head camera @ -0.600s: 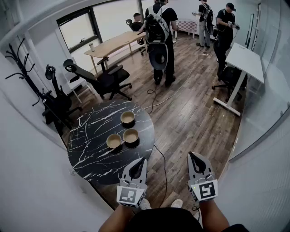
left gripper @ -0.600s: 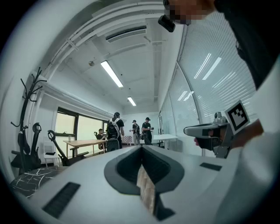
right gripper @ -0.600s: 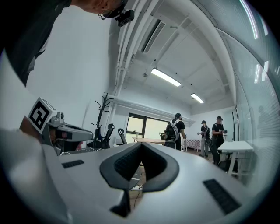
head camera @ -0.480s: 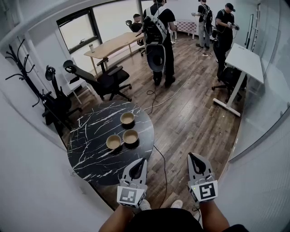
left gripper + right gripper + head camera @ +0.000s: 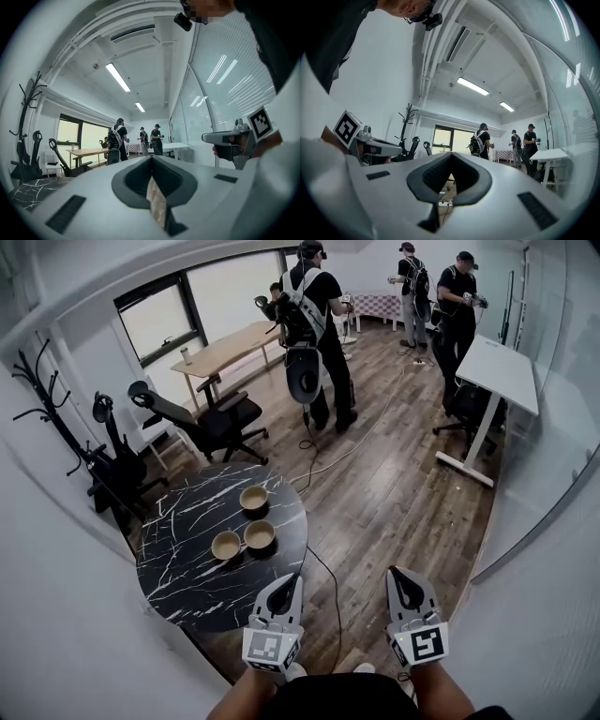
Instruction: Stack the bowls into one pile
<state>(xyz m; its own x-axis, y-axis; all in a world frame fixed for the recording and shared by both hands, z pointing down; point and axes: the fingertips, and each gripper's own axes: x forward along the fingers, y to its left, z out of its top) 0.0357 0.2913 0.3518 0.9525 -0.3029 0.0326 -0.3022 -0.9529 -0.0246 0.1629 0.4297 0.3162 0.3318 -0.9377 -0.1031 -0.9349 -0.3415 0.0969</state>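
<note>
Three tan bowls stand apart on the round black marble table [image 5: 187, 577] in the head view: one at the far side [image 5: 252, 498], one nearer on the right [image 5: 260, 535], one nearer on the left [image 5: 226, 545]. My left gripper [image 5: 292, 578] is shut and empty, held level over the floor just off the table's near right edge, short of the bowls. Farther right, my right gripper [image 5: 397, 572] is also shut and empty. The left gripper view shows its jaws [image 5: 151, 159] together, with a bit of the table [image 5: 28, 192] at the left. No bowl appears in either gripper view.
A black office chair [image 5: 211, 418] and a coat stand [image 5: 56, 418] stand beyond the table. A cable [image 5: 323, 587] runs over the wooden floor by the table. A white desk [image 5: 502, 371] is at the right, a wooden desk [image 5: 225, 348] and several people [image 5: 314, 324] at the back.
The head view has shifted: table and bowls now sit a little lower and further left in the picture. Both grippers stay shut, side by side.
</note>
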